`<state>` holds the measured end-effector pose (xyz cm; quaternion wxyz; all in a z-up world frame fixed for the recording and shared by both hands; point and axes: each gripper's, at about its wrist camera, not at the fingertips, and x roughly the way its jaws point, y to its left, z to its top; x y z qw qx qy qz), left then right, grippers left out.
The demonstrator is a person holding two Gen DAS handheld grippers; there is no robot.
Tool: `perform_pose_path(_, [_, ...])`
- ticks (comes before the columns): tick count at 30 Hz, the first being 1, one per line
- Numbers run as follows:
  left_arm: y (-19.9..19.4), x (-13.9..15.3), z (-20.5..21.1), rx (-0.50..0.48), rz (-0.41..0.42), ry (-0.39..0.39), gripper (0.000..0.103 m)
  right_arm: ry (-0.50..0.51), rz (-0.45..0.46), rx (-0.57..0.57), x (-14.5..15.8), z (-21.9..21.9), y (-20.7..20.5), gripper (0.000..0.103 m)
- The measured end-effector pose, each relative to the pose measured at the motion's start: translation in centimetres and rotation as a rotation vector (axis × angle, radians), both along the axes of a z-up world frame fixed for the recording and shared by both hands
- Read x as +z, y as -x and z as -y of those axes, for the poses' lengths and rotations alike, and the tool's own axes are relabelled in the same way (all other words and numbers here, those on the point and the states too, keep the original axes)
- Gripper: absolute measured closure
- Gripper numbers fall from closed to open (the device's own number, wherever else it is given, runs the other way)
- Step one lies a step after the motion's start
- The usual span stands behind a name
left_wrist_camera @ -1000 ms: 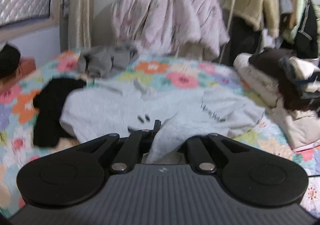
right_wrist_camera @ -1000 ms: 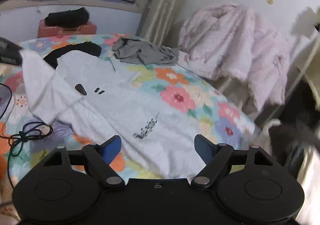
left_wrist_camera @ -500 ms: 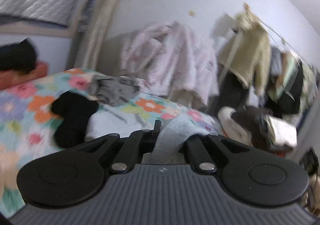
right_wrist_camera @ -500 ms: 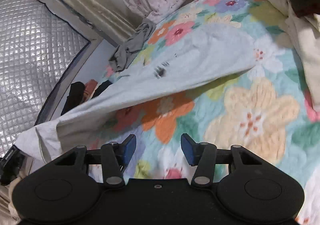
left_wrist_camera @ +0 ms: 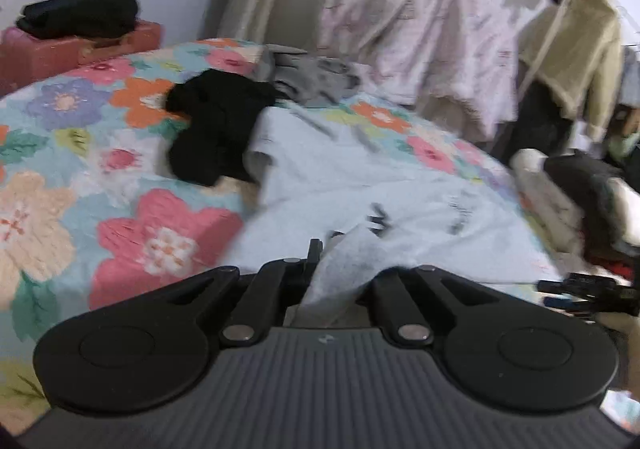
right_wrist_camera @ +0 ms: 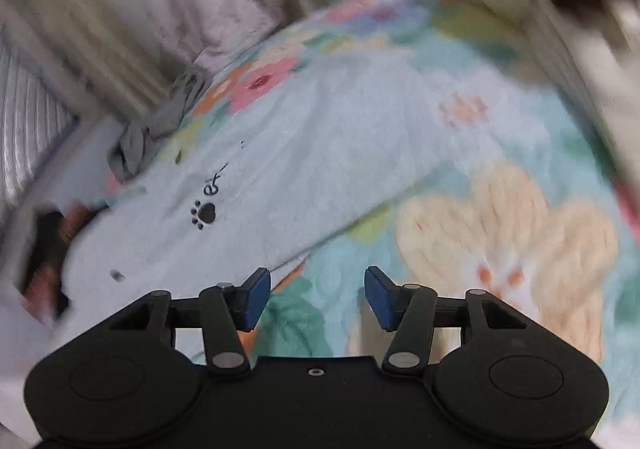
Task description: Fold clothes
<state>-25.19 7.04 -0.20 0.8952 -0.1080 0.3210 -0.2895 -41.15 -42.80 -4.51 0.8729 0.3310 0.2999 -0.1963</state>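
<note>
A light blue shirt [left_wrist_camera: 360, 185] with a black paw print [right_wrist_camera: 206, 213] lies spread on the flowered bed quilt [left_wrist_camera: 120, 217]. My left gripper [left_wrist_camera: 320, 257] is shut on a fold of this shirt, which rises from the bed into its jaws. In the right wrist view the shirt [right_wrist_camera: 300, 153] runs across the quilt [right_wrist_camera: 500, 217], its lower edge just beyond the left blue fingertip [right_wrist_camera: 256, 293]. My right gripper [right_wrist_camera: 317, 295] hangs low over the quilt beside that edge. Its jaws are opening a little and hold nothing.
A black garment [left_wrist_camera: 216, 129] and a crumpled grey one [left_wrist_camera: 316, 81] lie at the far side of the bed. A pink quilted coat [left_wrist_camera: 412, 33] and a beige jacket [left_wrist_camera: 572, 37] hang behind. Piled clothes [left_wrist_camera: 580, 193] crowd the right edge; a red box [left_wrist_camera: 80, 45] stands left.
The right gripper has dropped close to the quilt, rolled, and its jaws stand narrower than a second ago. The left gripper moved across and lower, still clamped on the shirt, which now lies flatter.
</note>
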Motion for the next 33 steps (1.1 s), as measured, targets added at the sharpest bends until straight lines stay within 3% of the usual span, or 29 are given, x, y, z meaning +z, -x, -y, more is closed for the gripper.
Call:
perform_pose_path(1, [-0.8, -0.2, 0.0, 0.013, -0.013, 0.001, 0.100, 0.040, -0.001, 0.035, 0.2, -0.9, -0.8, 0.044])
perform_pose_path(4, [-3.4, -0.2, -0.5, 0.048, -0.058, 0.059, 0.100, 0.019, -0.022, 0.121, -0.7, -2.3, -3.1, 0.044])
perform_pose_path(8, [-5.6, -0.5, 0.3, 0.064, -0.035, 0.000, 0.100, -0.004, -0.061, 0.121, -2.8, -2.6, -6.0, 0.043])
perform_pose_path(10, [-6.2, -1.0, 0.3, 0.073, -0.044, -0.005, 0.100, 0.064, -0.073, 0.136, -3.6, -2.7, -7.4, 0.043])
perform_pose_path(11, [-6.5, -1.3, 0.3, 0.078, -0.049, -0.007, 0.100, 0.111, -0.080, 0.152, -3.9, -2.8, -8.0, 0.047])
perform_pose_path(13, [-6.7, -1.7, 0.2, 0.088, -0.066, 0.007, 0.100, 0.203, -0.089, 0.189, -3.7, -2.8, -8.8, 0.092])
perform_pose_path(18, [-4.8, -0.7, -1.6, 0.098, -0.095, 0.042, 0.100, 0.526, -0.068, 0.289, 0.4, -5.9, -5.8, 0.098])
perform_pose_path(22, [-1.8, 0.8, -3.1, 0.071, -0.078, 0.106, 0.100, 0.475, -0.118, 0.243, 2.7, -7.2, -1.5, 0.098])
perform_pose_path(28, [0.6, -1.0, -2.1, 0.048, -0.134, 0.068, 0.100, 0.189, -0.275, 0.143, -0.4, -6.7, 2.9, 0.102])
perform_pose_path(32, [0.5, -1.5, -2.2, 0.075, -0.119, 0.036, 0.100, 0.089, -0.167, 0.051, 0.1, -4.3, 4.7, 0.101])
perform_pose_path(33, [0.4, -1.5, -2.3, 0.086, -0.116, 0.040, 0.100, 0.045, -0.123, 0.040, 0.1, -3.7, 5.3, 0.094])
